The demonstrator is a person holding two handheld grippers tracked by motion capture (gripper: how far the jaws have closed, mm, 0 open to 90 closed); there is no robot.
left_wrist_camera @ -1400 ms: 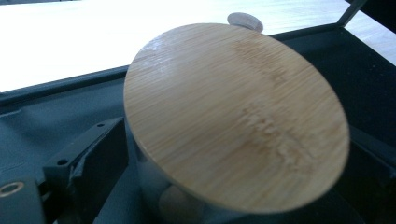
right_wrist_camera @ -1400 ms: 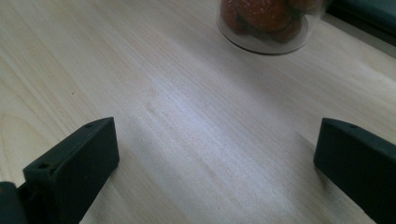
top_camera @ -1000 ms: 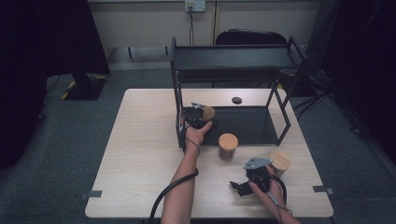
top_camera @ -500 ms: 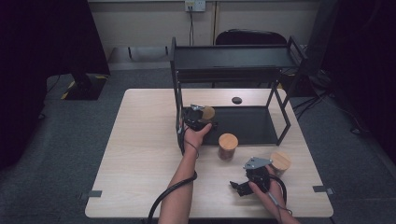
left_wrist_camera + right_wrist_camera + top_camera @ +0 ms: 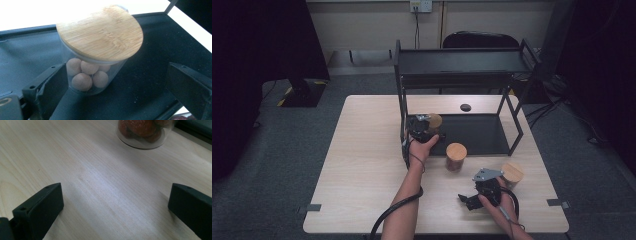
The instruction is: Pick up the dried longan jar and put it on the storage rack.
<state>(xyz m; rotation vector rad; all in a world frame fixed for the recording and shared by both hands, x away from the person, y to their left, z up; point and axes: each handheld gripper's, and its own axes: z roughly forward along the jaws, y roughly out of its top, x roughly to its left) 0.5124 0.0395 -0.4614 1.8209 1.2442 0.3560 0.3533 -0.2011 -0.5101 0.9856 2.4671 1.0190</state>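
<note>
Up close, clear jar (image 5: 96, 60) with bamboo lid, pale balls inside, on the rack's (image 5: 492, 135) lower shelf at its left edge; left gripper (image 5: 120, 82) spread wide around it, left jaw just beside the glass.

The right gripper view's top edge cuts off the jar of red fruit (image 5: 144, 131) above its base; in the left gripper view, the bamboo lid (image 5: 100, 33) hides the ball jar's (image 5: 92, 75) mouth.
</note>
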